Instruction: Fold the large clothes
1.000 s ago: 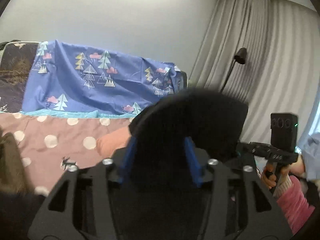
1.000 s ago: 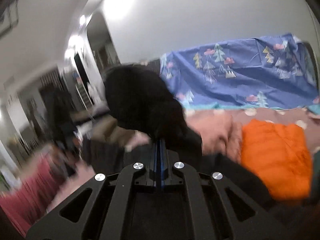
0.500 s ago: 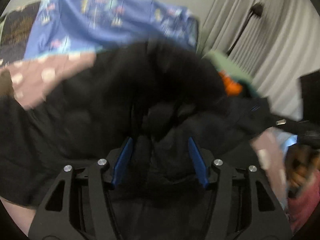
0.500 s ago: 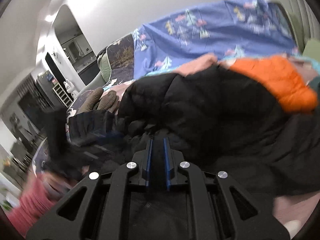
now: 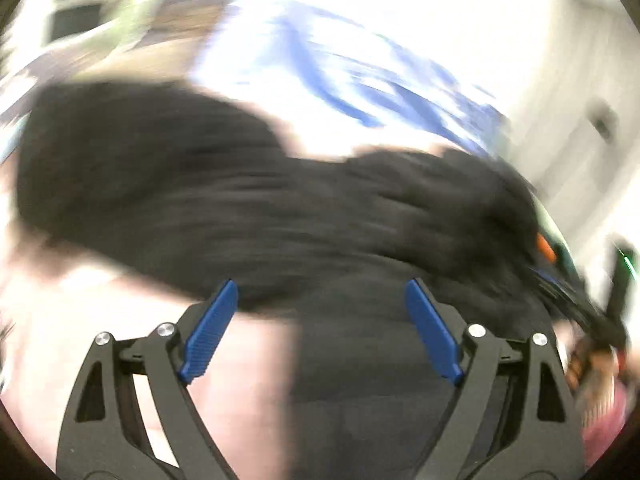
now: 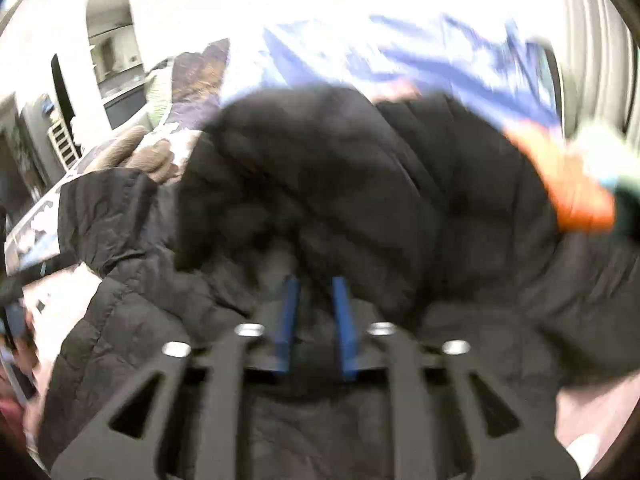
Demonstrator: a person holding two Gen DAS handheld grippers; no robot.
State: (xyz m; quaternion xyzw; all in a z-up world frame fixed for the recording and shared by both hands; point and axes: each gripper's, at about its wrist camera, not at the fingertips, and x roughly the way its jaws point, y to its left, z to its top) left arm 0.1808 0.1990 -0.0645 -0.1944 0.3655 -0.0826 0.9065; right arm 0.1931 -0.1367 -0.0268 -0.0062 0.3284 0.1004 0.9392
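**Black jacket laid down on the bed, both grips let go**

As both views are smeared by motion, only the broad layout can be read with confidence. A large black puffer jacket is seen spread over the pink bedcover, filling the middle of each wrist view, with a blue patterned sheet draped behind it and an orange garment lying just beside its far right edge.

The left gripper is held wide: its blue pads stand well apart, having just been opening, and no fabric is pressed by them, though the jacket's near edge lies between and below them. The right gripper is parted to a narrower gap, its jaws also having just been opening; dark quilted cloth lies around the pads, but it appears not to be pinched, though the blur makes this uncertain.

Judged from how the garment lies, the placing of the jacket on the bed is done, and a first fold may have been made, since a quilted sleeve or flap is seen doubled over at the left. Neat folding is still left: the bulk looks rumpled and uneven, the sleeves are not tucked in, and no compact bundle has been formed.
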